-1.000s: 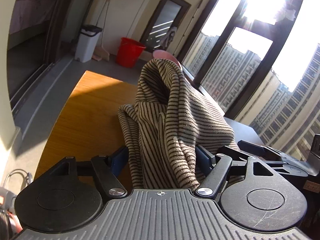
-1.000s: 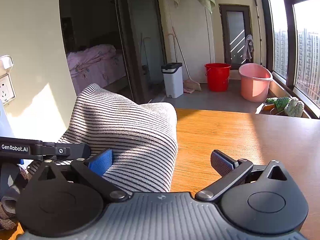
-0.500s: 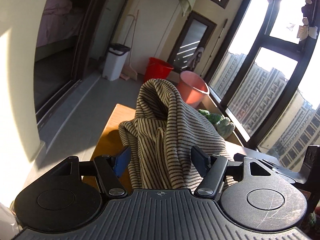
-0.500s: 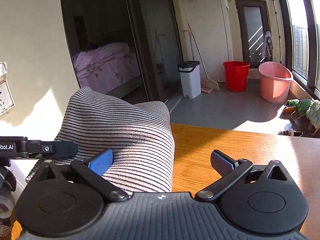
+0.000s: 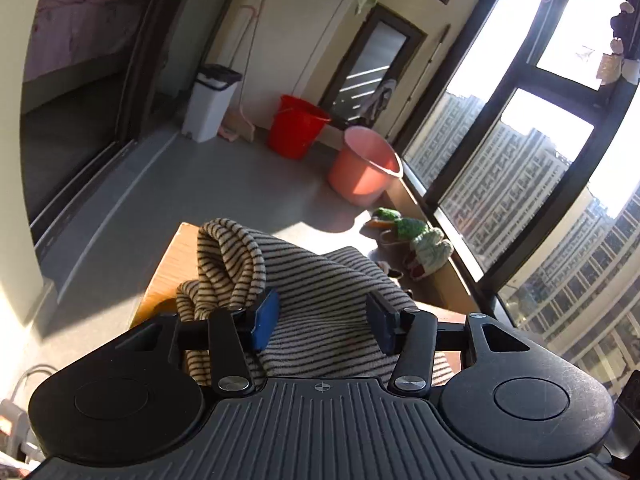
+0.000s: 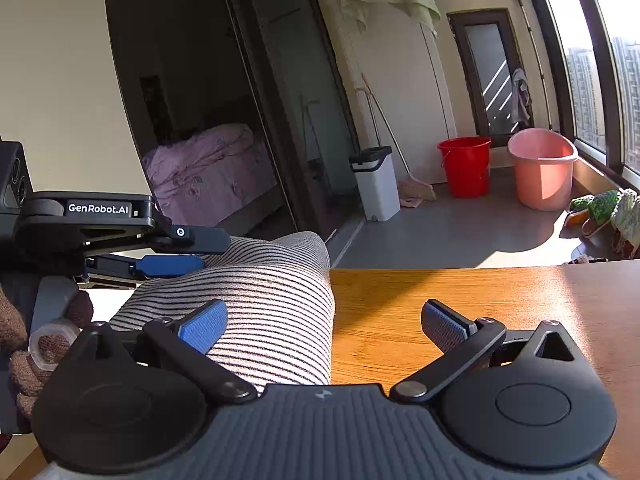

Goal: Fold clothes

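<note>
A beige garment with dark stripes [image 5: 320,280] lies bunched on the near corner of a wooden table [image 6: 460,304]. My left gripper [image 5: 323,296] straddles the bundle and its jaws are closing. Fabric fills the gap between them, and the inner faces of both pads still show. From the right wrist view, the left gripper [image 6: 200,252] reaches in from the left at the garment's [image 6: 272,300] top edge. My right gripper [image 6: 324,308] is open: its left pad rests over the cloth's right end, its right pad over bare wood.
A hand in a brown knit glove [image 6: 24,336] holds the left gripper. On the floor beyond the table stand a white bin [image 6: 376,184], a red bucket [image 6: 464,166] and a pink tub [image 6: 542,168]. Green knitted slippers [image 5: 416,236] lie by the tall windows.
The left jaws have narrowed around the garment. The tall peak of cloth has dropped to a low bundle, and the left view has lifted toward the floor. The right gripper stays open.
</note>
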`<act>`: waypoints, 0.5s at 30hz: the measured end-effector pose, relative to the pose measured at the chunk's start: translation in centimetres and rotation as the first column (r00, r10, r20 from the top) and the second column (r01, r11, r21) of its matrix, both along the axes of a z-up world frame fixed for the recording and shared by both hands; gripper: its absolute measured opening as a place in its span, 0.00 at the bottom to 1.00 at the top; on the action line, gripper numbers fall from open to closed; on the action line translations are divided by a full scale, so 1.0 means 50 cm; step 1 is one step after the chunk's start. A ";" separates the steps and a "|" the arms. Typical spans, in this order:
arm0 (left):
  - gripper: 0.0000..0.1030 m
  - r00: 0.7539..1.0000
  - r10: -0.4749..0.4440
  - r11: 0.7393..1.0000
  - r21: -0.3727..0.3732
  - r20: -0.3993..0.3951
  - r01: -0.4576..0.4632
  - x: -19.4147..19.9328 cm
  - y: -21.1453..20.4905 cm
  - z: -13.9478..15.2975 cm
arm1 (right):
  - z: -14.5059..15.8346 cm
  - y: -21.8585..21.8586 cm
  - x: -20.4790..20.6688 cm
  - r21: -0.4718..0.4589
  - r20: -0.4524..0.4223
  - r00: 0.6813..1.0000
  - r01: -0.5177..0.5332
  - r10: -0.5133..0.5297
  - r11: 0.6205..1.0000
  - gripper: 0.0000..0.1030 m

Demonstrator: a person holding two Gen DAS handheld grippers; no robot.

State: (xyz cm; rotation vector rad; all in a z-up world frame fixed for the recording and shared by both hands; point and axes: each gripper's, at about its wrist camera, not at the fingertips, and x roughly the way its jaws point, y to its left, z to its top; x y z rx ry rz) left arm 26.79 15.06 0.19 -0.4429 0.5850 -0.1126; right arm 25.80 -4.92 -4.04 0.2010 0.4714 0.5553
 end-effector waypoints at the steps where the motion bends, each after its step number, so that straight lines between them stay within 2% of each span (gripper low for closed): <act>1: 0.46 1.000 0.003 1.000 0.001 0.020 -0.003 -0.008 0.008 -0.010 | -0.001 -0.004 0.002 0.012 -0.010 1.000 0.001 -0.001 1.000 1.00; 3: 0.45 1.000 0.001 1.000 -0.014 0.029 -0.001 -0.012 0.017 -0.014 | -0.003 -0.005 0.012 0.020 -0.044 0.999 0.001 0.000 1.000 1.00; 6: 0.45 1.000 -0.013 1.000 0.003 0.025 0.012 0.000 0.022 -0.020 | -0.001 0.007 0.021 -0.024 -0.069 0.997 0.017 -0.018 1.000 1.00; 11: 0.45 0.999 0.002 0.999 -0.036 0.033 -0.001 -0.002 0.033 -0.032 | 0.003 0.039 0.036 -0.111 -0.082 0.995 0.043 -0.052 0.993 1.00; 15: 0.45 0.998 0.000 1.000 -0.015 0.060 0.001 -0.016 0.027 -0.028 | 0.006 0.043 0.034 -0.125 -0.072 0.995 0.052 -0.061 0.991 1.00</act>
